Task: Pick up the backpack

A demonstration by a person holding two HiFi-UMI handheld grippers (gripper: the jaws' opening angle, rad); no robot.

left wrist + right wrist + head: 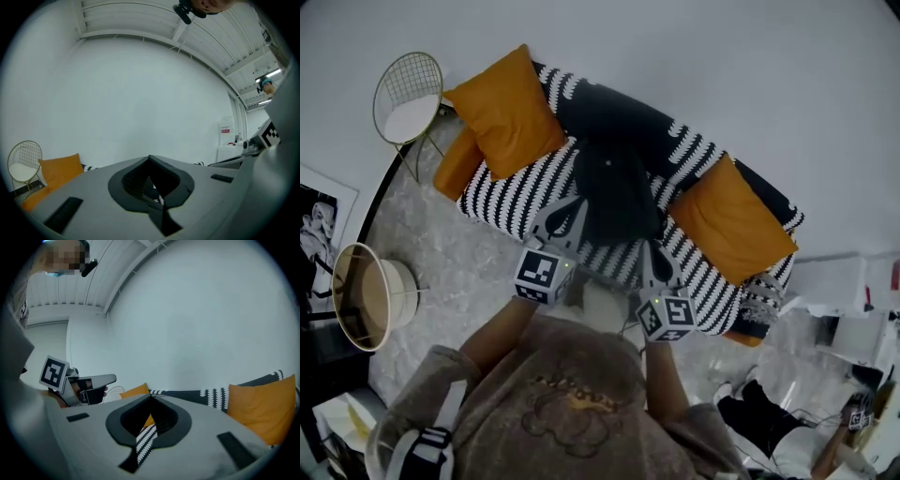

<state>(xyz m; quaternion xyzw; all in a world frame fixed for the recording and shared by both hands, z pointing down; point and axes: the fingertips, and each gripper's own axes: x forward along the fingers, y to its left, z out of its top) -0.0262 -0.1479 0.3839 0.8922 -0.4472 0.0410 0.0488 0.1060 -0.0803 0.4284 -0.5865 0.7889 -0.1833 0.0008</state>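
The black backpack (614, 187) stands on the middle of a black-and-white striped sofa (516, 197), leaning on its backrest. In the head view my left gripper (569, 208) reaches over the seat's front edge, its tips just left of the backpack's lower part. My right gripper (653, 251) is just below the backpack's right bottom corner. Both are shut with nothing between the jaws. Whether either one touches the backpack cannot be told. In the left gripper view the left gripper (150, 158) points level at a white wall. The right gripper (151, 397) shows striped fabric through its jaw opening.
Two orange cushions (508, 112) (731, 223) flank the backpack. A gold wire chair (408, 94) stands at the sofa's left end and a round lampshade (366, 295) on the floor at left. At right are a white table (848, 300) and a person's legs (759, 412).
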